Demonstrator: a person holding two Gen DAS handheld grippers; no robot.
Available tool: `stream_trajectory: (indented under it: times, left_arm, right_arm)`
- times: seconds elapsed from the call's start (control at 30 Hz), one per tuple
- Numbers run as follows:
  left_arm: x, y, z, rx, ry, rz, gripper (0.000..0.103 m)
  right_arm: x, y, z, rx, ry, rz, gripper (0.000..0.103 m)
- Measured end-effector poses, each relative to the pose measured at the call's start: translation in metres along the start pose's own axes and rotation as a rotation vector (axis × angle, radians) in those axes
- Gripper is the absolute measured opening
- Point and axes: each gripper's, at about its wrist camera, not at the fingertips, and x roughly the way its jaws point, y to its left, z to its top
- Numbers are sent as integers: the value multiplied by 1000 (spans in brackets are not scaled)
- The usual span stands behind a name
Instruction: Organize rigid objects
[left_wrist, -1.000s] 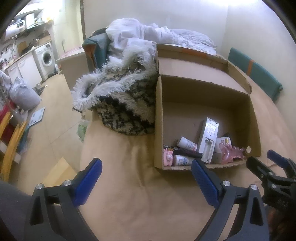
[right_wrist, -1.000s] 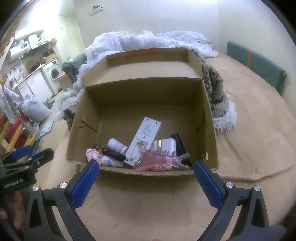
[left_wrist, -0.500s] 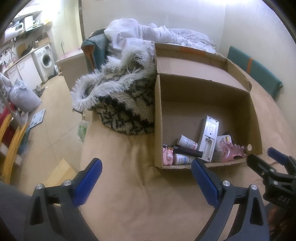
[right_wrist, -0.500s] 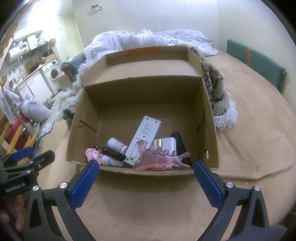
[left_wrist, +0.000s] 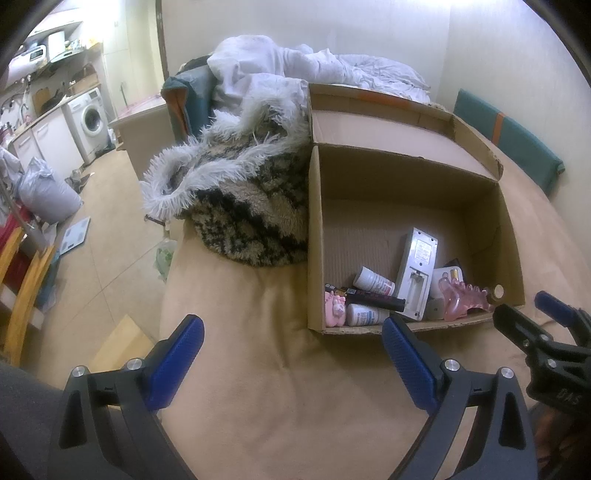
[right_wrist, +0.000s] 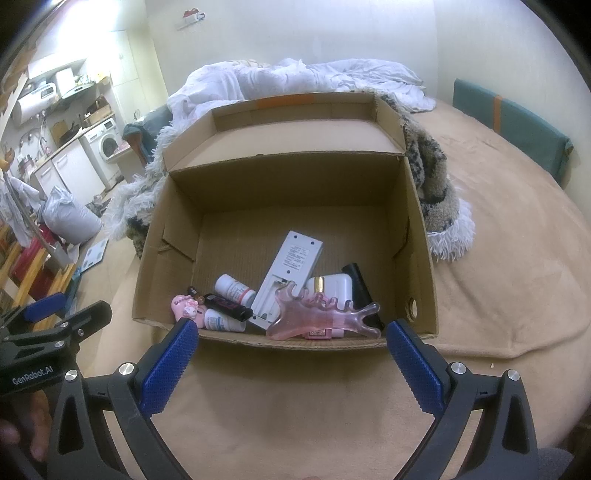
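Observation:
An open cardboard box (right_wrist: 421, 240) (left_wrist: 314, 240) sits on the tan bed cover. Inside lie a white remote (right_wrist: 291, 273) (left_wrist: 415, 273), a pink comb-like piece (right_wrist: 325, 317) (left_wrist: 461, 301), small white bottles (right_wrist: 234, 290), a black tube (right_wrist: 227, 306), a pink figure (right_wrist: 186, 310) and a white case (right_wrist: 334, 286). My right gripper (right_wrist: 291, 350) is open and empty just before the box's near wall. My left gripper (left_wrist: 291, 350) is open and empty over the cover, left of the box front. Each gripper shows in the other's view.
A shaggy black-and-white fur blanket (left_wrist: 243, 192) lies against the box's left and far sides. White bedding (right_wrist: 295, 77) is piled behind. A teal cushion (right_wrist: 517, 122) stands by the right wall. The bed edge drops to the floor (left_wrist: 92, 229) at left.
Both grippers have stayed open and drifted only slightly; the box sits a little lower in both views. Nothing was picked up or released.

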Motion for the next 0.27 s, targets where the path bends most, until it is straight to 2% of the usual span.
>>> stream_trajectory:
  times: [0.27]
  left_arm:
    - [-1, 1, -1, 9, -3, -12, 97]
  right_arm:
    - [0, 1, 0, 1, 0, 7, 103]
